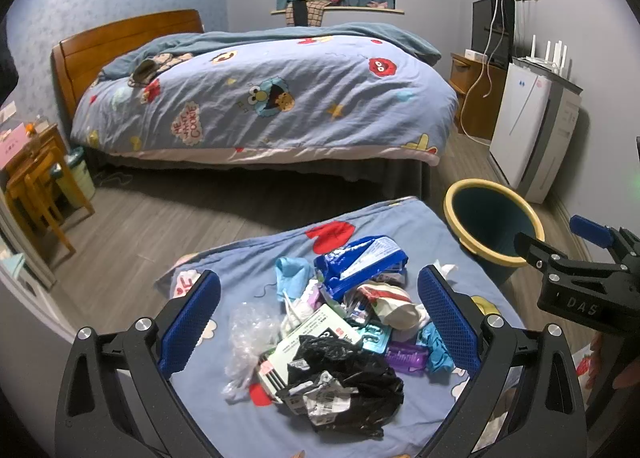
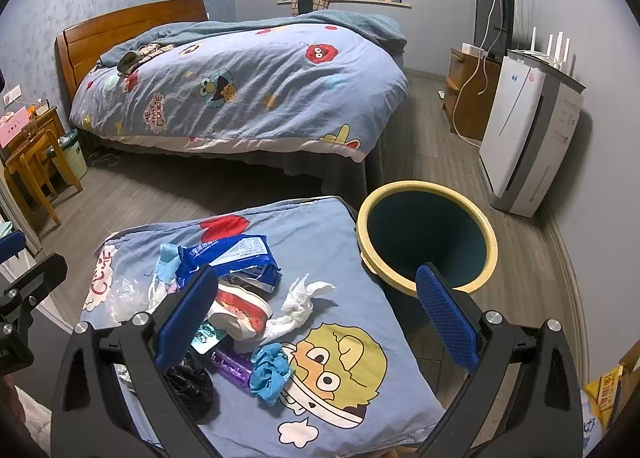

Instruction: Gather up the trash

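A heap of trash lies on a blue cartoon-print cushion (image 1: 248,418): a black plastic bag (image 1: 352,382), a blue snack wrapper (image 1: 360,262), clear film (image 1: 252,334), a purple wrapper (image 1: 406,358) and a white box (image 1: 312,334). My left gripper (image 1: 320,318) hangs open above the heap, holding nothing. In the right wrist view I see a crumpled white tissue (image 2: 300,302), a blue glove (image 2: 270,372) and the blue wrapper (image 2: 232,254). My right gripper (image 2: 320,314) is open over the cushion's right part, empty. A dark bin with a yellow rim (image 2: 426,238) stands right of the cushion.
A bed with a cartoon duvet (image 1: 260,93) fills the back of the room. A white air purifier (image 2: 524,137) and a wooden TV cabinet (image 2: 468,93) line the right wall. A wooden table and chair (image 1: 36,185) stand at the left. Grey wood floor (image 1: 140,217) lies between.
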